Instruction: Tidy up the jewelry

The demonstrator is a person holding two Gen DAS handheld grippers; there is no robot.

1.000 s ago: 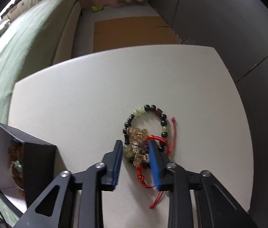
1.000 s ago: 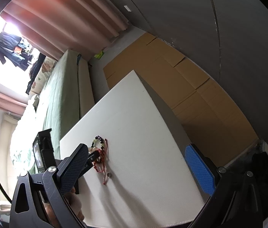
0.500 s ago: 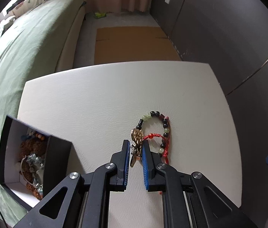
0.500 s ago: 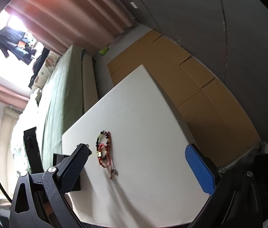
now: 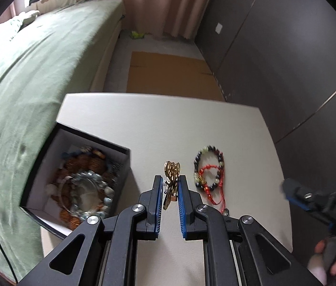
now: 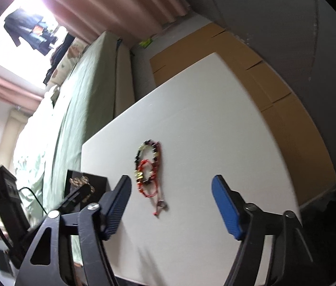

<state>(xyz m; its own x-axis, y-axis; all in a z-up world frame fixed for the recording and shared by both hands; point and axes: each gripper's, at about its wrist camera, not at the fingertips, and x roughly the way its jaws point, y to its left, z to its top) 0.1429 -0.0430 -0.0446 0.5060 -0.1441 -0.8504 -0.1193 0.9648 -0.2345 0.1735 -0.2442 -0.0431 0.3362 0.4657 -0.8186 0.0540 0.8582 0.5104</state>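
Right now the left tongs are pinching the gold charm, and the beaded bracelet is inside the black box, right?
Not quite. The left tongs do pinch the gold charm, but the beaded bracelet lies on the white table, beside the black box; the left wrist view shows it.

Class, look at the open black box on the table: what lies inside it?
Inside the black box lie a bracelet of clear beads on top of brown wooden-bead strands, with a few pale beads near the back. Whatever sits beneath that pile, and the box floor under it, is covered.
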